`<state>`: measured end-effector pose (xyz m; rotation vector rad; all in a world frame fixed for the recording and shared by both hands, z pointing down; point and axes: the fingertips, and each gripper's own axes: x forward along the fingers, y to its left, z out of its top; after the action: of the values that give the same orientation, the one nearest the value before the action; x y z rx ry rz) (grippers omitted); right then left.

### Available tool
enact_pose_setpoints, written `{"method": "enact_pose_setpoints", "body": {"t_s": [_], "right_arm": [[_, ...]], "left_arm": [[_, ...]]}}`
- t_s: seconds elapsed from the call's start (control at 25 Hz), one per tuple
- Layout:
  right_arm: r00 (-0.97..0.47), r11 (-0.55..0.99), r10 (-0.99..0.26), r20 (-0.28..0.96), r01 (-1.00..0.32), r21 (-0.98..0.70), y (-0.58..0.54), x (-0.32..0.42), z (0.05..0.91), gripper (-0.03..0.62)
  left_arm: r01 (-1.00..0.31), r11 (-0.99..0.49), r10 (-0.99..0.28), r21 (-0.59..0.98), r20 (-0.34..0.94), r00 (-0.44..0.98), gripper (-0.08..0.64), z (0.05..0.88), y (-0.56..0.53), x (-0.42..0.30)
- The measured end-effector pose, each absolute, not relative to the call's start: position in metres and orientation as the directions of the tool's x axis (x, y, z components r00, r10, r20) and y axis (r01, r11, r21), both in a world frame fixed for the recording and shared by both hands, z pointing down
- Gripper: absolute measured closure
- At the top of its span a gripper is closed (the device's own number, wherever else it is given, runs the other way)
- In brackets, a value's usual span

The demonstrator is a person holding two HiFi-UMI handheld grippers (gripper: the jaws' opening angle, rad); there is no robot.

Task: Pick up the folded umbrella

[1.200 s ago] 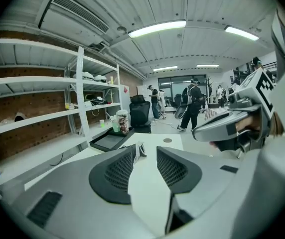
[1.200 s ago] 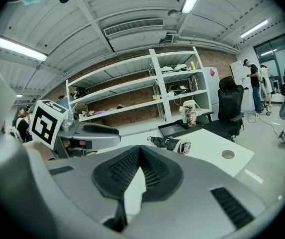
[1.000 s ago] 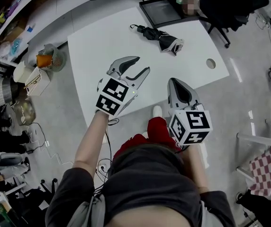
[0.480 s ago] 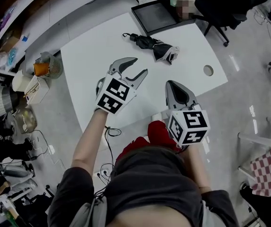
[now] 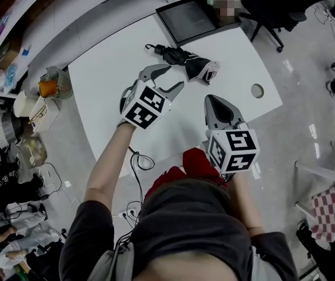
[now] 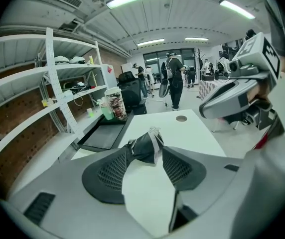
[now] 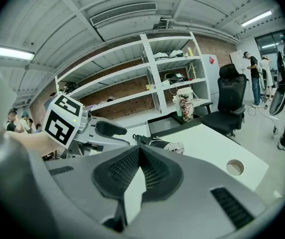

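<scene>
The folded black umbrella (image 5: 184, 61), with a white strap end and a hooked handle, lies at the far side of the white table (image 5: 106, 86). My left gripper (image 5: 175, 77) hovers just short of it. Its jaws are opening and nothing is between them. In the left gripper view the umbrella (image 6: 145, 144) shows just beyond the gap of the left gripper (image 6: 145, 156). My right gripper (image 5: 210, 99) is shut and empty, nearer me and right of the umbrella. The right gripper view shows the right gripper (image 7: 139, 149) closed tip to tip, with the umbrella (image 7: 163, 144) ahead.
A dark flat tray (image 5: 188, 17) sits at the table's far edge, behind the umbrella. A round cable hole (image 5: 257, 91) is at the table's right. A black office chair (image 5: 276, 2) stands beyond. Shelving and clutter (image 5: 47, 89) line the left side.
Both grippers have moved forward over the table toward the umbrella. The left gripper's jaws have spread wider and now sit close to the umbrella's near side.
</scene>
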<state>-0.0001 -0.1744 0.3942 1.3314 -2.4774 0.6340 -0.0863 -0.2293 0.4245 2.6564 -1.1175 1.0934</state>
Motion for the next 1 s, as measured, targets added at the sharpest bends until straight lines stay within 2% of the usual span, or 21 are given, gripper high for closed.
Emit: {"method": "enact_pose_setpoints", "body": {"t_s": [1.0], "right_arm": [[-0.519, 0.441, -0.704, 0.486, -0.855, -0.274, -0.221, 0.019, 0.427, 0.574]], "left_arm": [[-0.529, -0.816, -0.499, -0.234, 0.748, 0.438, 0.316, 0.477, -0.298, -0.073]]}}
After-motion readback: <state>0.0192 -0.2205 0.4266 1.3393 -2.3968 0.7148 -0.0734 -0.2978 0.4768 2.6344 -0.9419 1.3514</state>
